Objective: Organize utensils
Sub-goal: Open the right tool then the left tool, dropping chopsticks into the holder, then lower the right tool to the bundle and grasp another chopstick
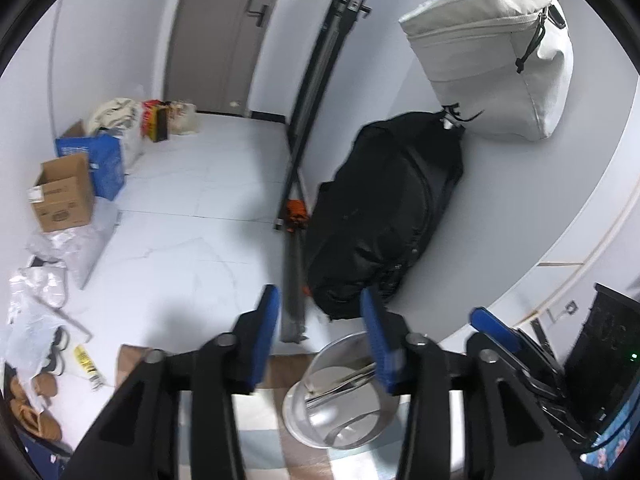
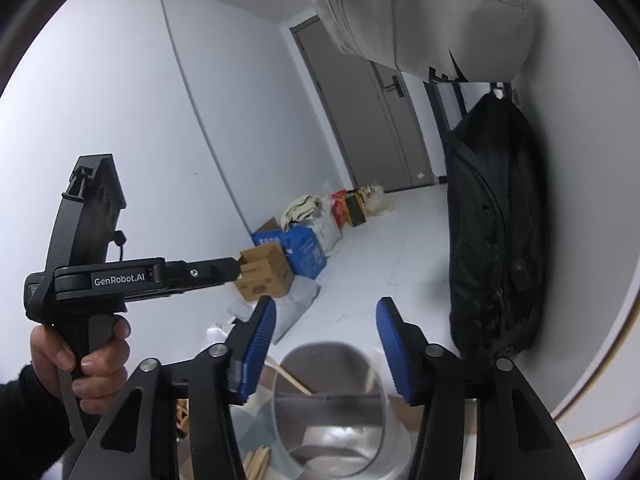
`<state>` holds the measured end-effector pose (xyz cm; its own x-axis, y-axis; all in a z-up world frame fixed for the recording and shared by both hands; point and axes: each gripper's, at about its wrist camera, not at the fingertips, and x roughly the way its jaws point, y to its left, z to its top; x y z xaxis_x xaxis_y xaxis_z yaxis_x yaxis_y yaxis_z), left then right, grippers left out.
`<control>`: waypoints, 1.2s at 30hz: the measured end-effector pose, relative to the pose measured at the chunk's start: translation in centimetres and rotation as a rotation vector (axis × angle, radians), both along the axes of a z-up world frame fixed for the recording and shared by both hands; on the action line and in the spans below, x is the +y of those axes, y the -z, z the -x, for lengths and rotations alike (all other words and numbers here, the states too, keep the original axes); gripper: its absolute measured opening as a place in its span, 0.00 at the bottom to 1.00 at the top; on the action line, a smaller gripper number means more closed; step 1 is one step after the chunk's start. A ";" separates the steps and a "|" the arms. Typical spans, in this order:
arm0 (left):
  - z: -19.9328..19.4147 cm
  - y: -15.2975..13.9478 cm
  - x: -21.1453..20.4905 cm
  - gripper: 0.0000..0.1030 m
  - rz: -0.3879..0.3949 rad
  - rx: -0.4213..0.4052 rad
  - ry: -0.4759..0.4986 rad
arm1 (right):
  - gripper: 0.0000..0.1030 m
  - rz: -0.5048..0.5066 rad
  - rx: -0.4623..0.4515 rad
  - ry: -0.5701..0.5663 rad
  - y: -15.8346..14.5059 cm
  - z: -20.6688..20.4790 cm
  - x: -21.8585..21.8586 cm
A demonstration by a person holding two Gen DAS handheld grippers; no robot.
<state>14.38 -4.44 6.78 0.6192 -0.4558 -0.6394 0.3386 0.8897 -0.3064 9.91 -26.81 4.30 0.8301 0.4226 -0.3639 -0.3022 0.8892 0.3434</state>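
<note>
A shiny steel cup [image 1: 340,420] stands on a checked cloth [image 1: 260,412], with thin metal utensils [image 1: 348,380] lying inside it. My left gripper [image 1: 322,328] hovers just above the cup's near-left rim, blue pads apart, nothing between them. At the right edge a blue pad [image 1: 494,326] of the right gripper shows. In the right wrist view the same steel cup [image 2: 332,412] sits below my right gripper [image 2: 326,340], which is open and empty. Pale wooden sticks [image 2: 258,456] lie left of the cup. A hand [image 2: 84,360] holds the left gripper [image 2: 236,270] at the left.
A black bag [image 1: 384,216] leans on the wall behind the cup, under a hanging white bag [image 1: 492,56]. A folded tripod [image 1: 296,208] stands beside them. Cardboard boxes [image 1: 64,196] and plastic wrap line the floor at the left. A dark rack [image 1: 600,344] sits at the right.
</note>
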 end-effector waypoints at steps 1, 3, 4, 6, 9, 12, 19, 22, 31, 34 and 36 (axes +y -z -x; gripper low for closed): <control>0.7 -0.2 0.1 0.47 -0.027 -0.022 -0.039 | 0.55 0.002 -0.002 0.001 -0.1 0.4 0.2; 1.2 -0.1 0.6 0.47 -0.062 -0.064 -0.089 | 0.63 0.011 -0.017 0.022 -0.3 1.4 0.5; 1.8 -0.1 0.8 0.50 -0.075 -0.086 -0.115 | 0.67 0.008 -0.030 0.027 -0.4 2.0 0.7; 2.7 -0.2 1.3 0.57 -0.089 -0.106 -0.158 | 0.72 -0.006 -0.044 0.027 -0.4 2.9 1.1; 3.7 -0.3 1.9 0.61 -0.089 -0.119 -0.198 | 0.75 -0.006 -0.046 0.022 -0.6 3.8 1.9; 5.0 -0.3 2.5 0.63 -0.104 -0.139 -0.230 | 0.82 0.005 -0.055 0.020 -0.7 4.8 2.9; 6.9 0.7 3.8 0.73 -0.149 -0.160 -0.288 | 0.92 0.031 -0.062 -0.006 -0.6 6.8 5.3; 7.8 1.6 4.6 0.76 -0.153 -0.158 -0.304 | 0.96 0.034 -0.061 -0.022 -0.2 7.4 6.2; 9.6 6.9 7.9 0.81 -0.143 -0.079 -0.358 | 0.98 0.083 0.016 -0.067 3.0 8.5 9.1; 9.8 8.5 8.9 0.81 -0.128 -0.045 -0.365 | 0.98 0.104 0.051 -0.073 4.5 8.5 9.9; 10.0 9.5 9.4 0.81 -0.117 -0.027 -0.371 | 0.98 0.113 0.081 -0.077 5.5 8.3 10.3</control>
<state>4.39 5.00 -2.68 0.7452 -0.1228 -0.6554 -0.0059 0.9816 -0.1907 1.57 -16.49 -1.18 0.7629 0.4363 -0.4771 -0.3462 0.8989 0.2685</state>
